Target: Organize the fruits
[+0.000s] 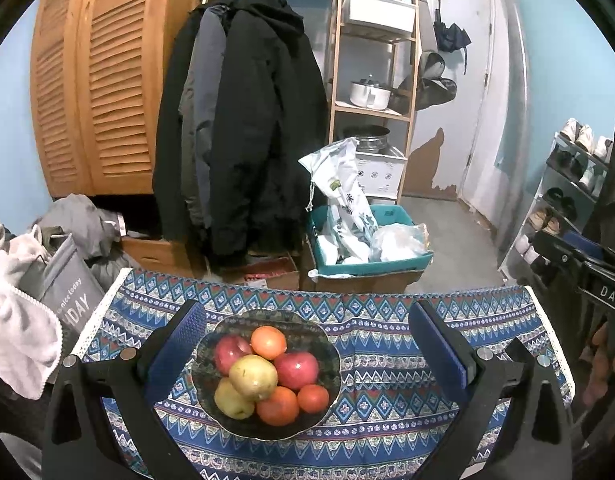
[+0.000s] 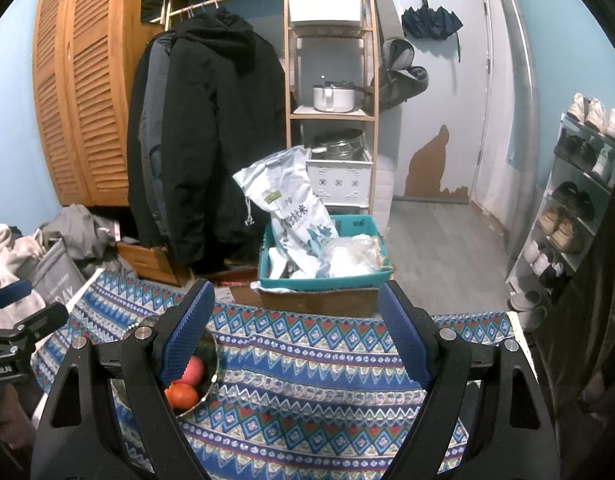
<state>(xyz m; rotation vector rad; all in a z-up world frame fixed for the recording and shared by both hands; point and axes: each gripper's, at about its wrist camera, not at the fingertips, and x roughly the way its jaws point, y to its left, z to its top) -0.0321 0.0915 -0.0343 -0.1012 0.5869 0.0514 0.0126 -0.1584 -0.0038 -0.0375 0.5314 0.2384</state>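
A dark patterned bowl (image 1: 327, 344) sits on the blue patterned tablecloth (image 1: 387, 360), piled with red apples (image 1: 297, 369), yellow-green pears (image 1: 252, 377) and oranges (image 1: 268, 342). My left gripper (image 1: 307, 344) is open and empty, its blue pads either side of the bowl, held above and in front of it. My right gripper (image 2: 295, 332) is open and empty over bare cloth to the bowl's right. In the right wrist view the bowl (image 2: 211, 354) is mostly hidden behind the left finger (image 2: 183, 332); a red apple (image 2: 191, 370) and an orange (image 2: 182, 396) show.
Beyond the table's far edge stands a teal crate (image 1: 367, 268) of bags on a cardboard box, hanging black coats (image 1: 243, 120), a wooden shelf with pots (image 1: 371, 92) and a louvered wardrobe (image 1: 91, 80). Laundry (image 1: 19, 300) lies left, a shoe rack (image 2: 579, 200) right.
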